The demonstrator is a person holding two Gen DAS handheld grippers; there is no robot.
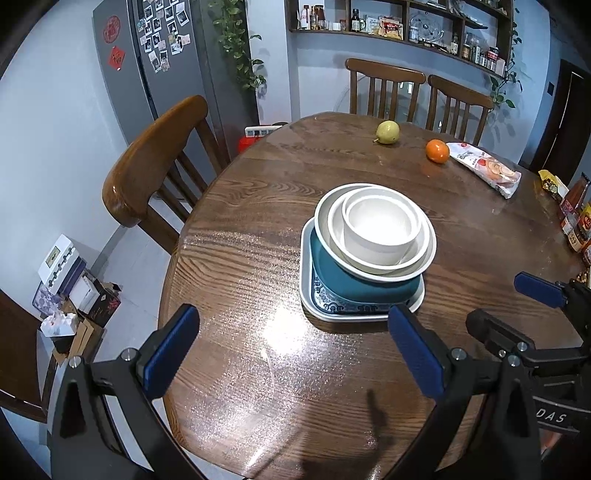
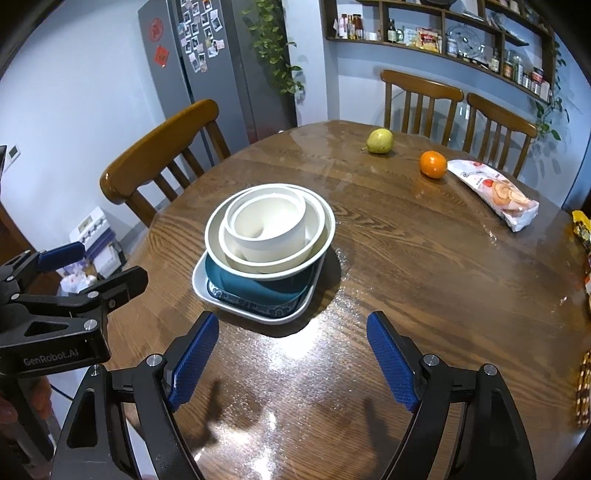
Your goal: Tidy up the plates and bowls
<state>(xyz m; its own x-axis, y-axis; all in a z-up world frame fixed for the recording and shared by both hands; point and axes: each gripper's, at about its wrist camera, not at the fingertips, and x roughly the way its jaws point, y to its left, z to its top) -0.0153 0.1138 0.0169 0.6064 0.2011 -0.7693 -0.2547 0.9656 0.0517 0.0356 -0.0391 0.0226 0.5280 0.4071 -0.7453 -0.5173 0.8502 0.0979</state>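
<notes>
left gripper, right gripper: jaws spread, empty, near stack | 3 bowls: fragile, slippery | grip rim

A round dark wooden desk with a glossy, light-reflecting top fills the near scene. Wooden slat-back chairs stand at its left and far sides. A grey fridge covered in photos stands far left against pale blue walls, a trailing plant beside it. Wall shelves with bottles run far right. Boxes sit on the pale tiled floor
</notes>
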